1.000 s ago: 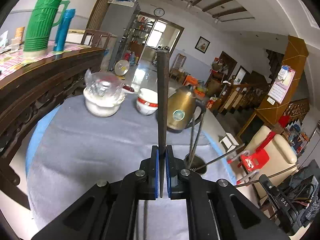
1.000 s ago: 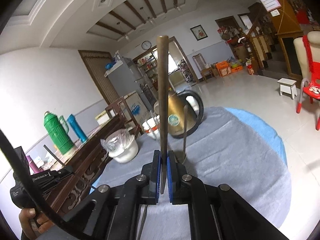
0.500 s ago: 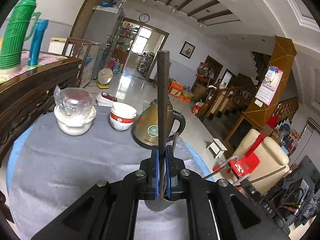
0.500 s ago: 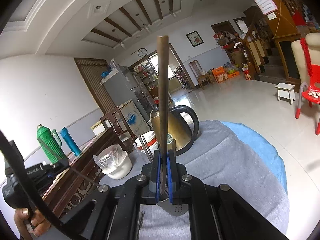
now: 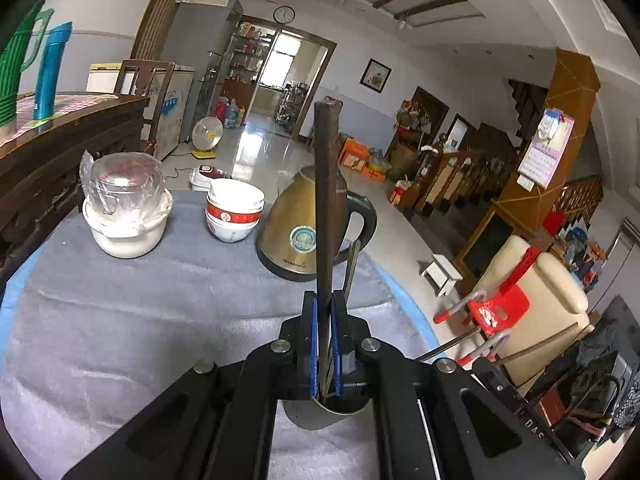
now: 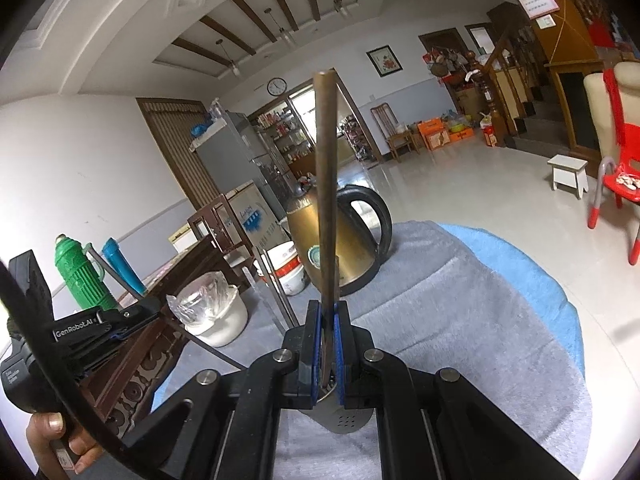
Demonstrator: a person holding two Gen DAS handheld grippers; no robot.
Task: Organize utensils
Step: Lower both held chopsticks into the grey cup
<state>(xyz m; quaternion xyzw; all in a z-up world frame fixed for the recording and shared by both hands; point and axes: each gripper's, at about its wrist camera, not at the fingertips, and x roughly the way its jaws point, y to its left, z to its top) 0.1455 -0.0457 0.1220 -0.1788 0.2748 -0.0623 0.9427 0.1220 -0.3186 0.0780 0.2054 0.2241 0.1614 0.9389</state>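
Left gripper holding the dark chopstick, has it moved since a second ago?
Yes. The left gripper moved forward and right over the grey cloth toward the gold kettle, now above the metal utensil holder.

Left wrist camera looks forward along its gripper's fingers from low over the near edge of the grey-covered tabletop, facing the far edge and the hall doorway beyond. Right wrist camera sits equally close to the cloth but tilts higher, taking in the ceiling. Both views share the brass kettle, stacked bowls and wall clock.
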